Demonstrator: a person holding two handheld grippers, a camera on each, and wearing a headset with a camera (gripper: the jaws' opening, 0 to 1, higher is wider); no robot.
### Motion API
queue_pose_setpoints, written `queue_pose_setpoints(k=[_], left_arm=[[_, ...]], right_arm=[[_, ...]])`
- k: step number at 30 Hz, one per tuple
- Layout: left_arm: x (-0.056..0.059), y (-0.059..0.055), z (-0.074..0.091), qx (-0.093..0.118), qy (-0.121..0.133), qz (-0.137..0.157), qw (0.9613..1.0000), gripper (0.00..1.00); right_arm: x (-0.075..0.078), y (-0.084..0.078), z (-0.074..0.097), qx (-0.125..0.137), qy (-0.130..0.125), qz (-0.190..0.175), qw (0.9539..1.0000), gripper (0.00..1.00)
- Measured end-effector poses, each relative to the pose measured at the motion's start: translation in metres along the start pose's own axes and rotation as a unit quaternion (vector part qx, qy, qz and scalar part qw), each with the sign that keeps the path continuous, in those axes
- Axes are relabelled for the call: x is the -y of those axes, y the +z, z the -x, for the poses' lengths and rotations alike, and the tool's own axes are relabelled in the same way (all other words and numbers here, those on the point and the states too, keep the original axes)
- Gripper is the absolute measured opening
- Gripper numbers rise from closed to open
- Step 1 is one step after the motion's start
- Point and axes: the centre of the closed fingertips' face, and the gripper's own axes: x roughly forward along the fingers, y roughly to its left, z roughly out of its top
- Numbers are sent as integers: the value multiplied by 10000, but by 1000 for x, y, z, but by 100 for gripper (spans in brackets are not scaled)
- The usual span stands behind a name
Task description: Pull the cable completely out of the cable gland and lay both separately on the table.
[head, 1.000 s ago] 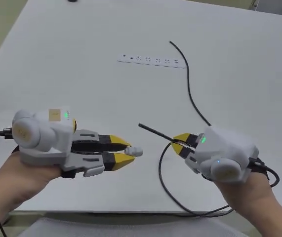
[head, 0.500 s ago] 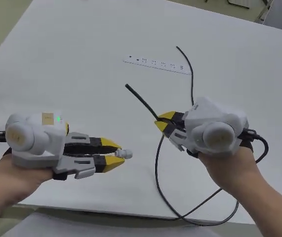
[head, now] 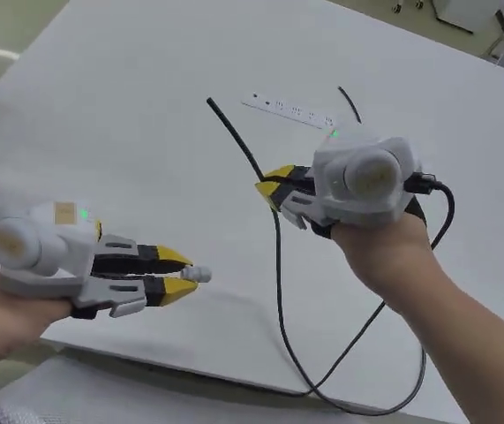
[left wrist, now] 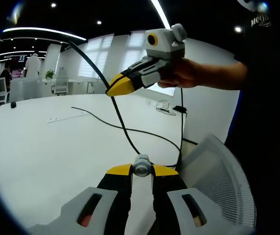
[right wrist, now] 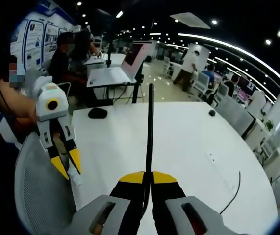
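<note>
L gripper (head: 184, 273) pinches cable gland (head: 200, 275); R gripper (head: 266, 186) clamps cable (head: 233, 135), far stretch hidden behind it.

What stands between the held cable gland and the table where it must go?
Nothing visible does. The small grey cable gland in the left gripper hangs over bare white table; the white power strip lies far off.

You are working at a wide white counter (head: 128, 106). A white power strip (head: 289, 109) lies flat on it toward the far side. A dark rounded object (right wrist: 97, 113) rests on the counter near its edge; you cannot tell what it is. A white mesh chair (left wrist: 218, 176) sits at the near edge. Beyond are other desks, one with an open screen (right wrist: 135, 55), and a standing person (right wrist: 191, 66) under rows of ceiling lights.
</note>
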Motion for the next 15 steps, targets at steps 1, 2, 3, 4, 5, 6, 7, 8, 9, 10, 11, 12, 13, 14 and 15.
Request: queue_pose_setpoints(k=[1, 2, 3, 4, 5, 6, 7, 8, 9, 10, 11, 12, 13, 14, 15], left_arm=[[-2, -3, 2, 3, 45, 25, 10000, 15], [-4, -5, 4, 7, 69, 53, 10000, 15], [-6, -8, 6, 8, 106, 75, 9999, 15], [-8, -10, 8, 3, 148, 92, 9998, 15], [-10, -12, 10, 6, 183, 112, 9998, 15], [-12, -14, 13, 28, 220, 147, 9996, 15], [-13, -16, 15, 39, 248, 163, 9996, 15], [-16, -18, 18, 33, 294, 184, 9994, 15], [-18, -20, 19, 32, 320, 194, 9993, 15], [-20, -23, 22, 37, 360, 216, 9991, 15], [-22, -24, 23, 39, 389, 224, 9990, 15], [-23, -25, 24, 51, 411, 227, 9989, 15], [-24, -27, 26, 60, 439, 251, 9987, 15], [-26, -28, 27, 64, 464, 258, 9986, 15], [-27, -29, 29, 77, 501, 273, 9983, 15]], right_arm=[[1, 2, -6, -15, 39, 9, 10000, 0], [1, 4, -9, -29, 58, 26, 10000, 0], [1, 6, -13, -38, 71, 46, 10000, 0], [0, 9, -18, -49, 111, 66, 9999, 0], [0, 11, -22, -65, 133, 69, 9999, 0], [2, 13, -29, -66, 165, 68, 9998, 0], [2, 16, -33, -62, 193, 71, 9998, 0], [2, 20, -38, -68, 216, 103, 9997, 0], [2, 22, -42, -82, 227, 145, 9996, 0], [1, 26, -47, -96, 261, 205, 9994, 0], [1, 28, -51, -107, 289, 225, 9993, 0], [0, 30, -55, -128, 311, 257, 9991, 0], [0, 32, -62, -157, 338, 315, 9988, 0], [-1, 33, -67, -174, 360, 330, 9987, 0], [-1, 34, -74, -212, 404, 349, 9983, 0]])
